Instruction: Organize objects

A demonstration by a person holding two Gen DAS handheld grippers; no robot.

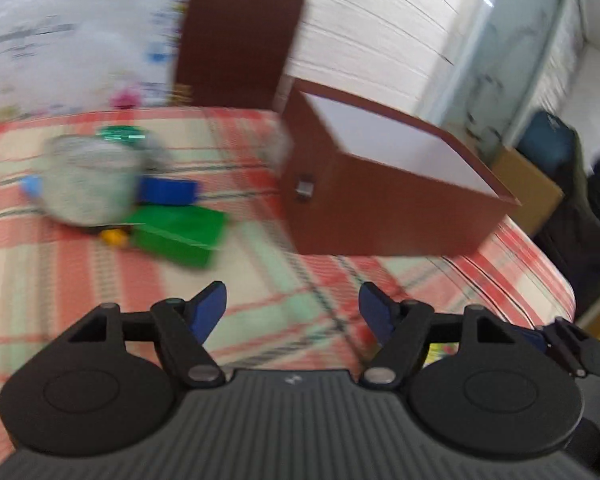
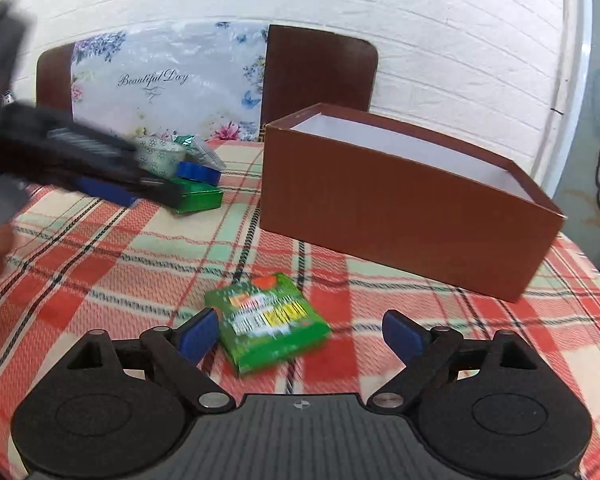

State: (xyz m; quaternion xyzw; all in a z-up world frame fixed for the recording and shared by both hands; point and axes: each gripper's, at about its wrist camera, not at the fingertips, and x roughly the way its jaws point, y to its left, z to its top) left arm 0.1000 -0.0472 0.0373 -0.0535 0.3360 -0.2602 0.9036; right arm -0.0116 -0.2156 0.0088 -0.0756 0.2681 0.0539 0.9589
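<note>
An open brown cardboard box (image 2: 404, 216) with a white inside stands on the checked tablecloth; it also shows in the left wrist view (image 1: 384, 208). A green packet (image 2: 266, 322) lies on the cloth just ahead of my right gripper (image 2: 302, 336), which is open and empty. My left gripper (image 1: 292, 312) is open and empty above the cloth. A pile sits at the far left: a patterned tape roll (image 1: 88, 178), a blue piece (image 1: 168, 191), a green box (image 1: 178, 236) and a small yellow item (image 1: 114, 236). The left view is blurred.
A brown chair back (image 2: 320, 72) and a floral "Beautiful Day" bag (image 2: 168, 84) stand behind the table. The left gripper's body (image 2: 80, 152) crosses the right view's left side. The table's edge (image 1: 548, 264) drops off at right, with bags beyond.
</note>
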